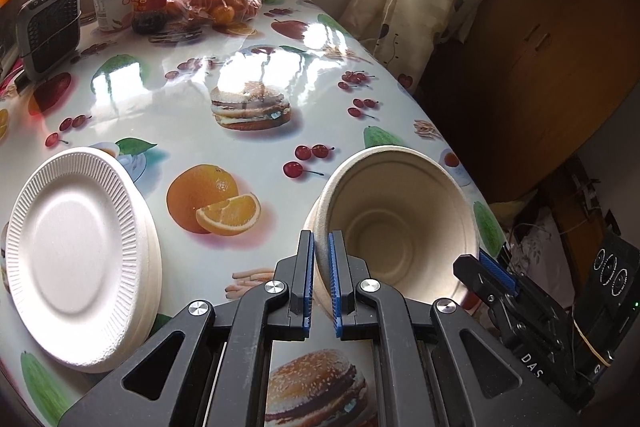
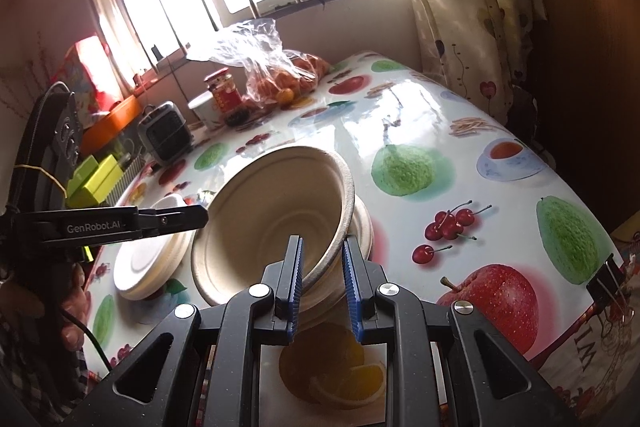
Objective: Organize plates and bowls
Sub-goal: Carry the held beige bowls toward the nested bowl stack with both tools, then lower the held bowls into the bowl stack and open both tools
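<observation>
The left gripper (image 1: pixel 321 259) is clamped on the near rim of a tan paper bowl (image 1: pixel 394 223), its blue pads nearly together on the thin wall. The right gripper (image 2: pixel 322 259) pinches the opposite rim of the same bowl (image 2: pixel 272 223), held tilted above the fruit-print table (image 1: pixel 248 147). The right view shows more bowls (image 2: pixel 362 227) nested beneath it, which the left view hides. A stack of white plates (image 1: pixel 84 255) sits beside it; its far edge is cut off in the left view.
</observation>
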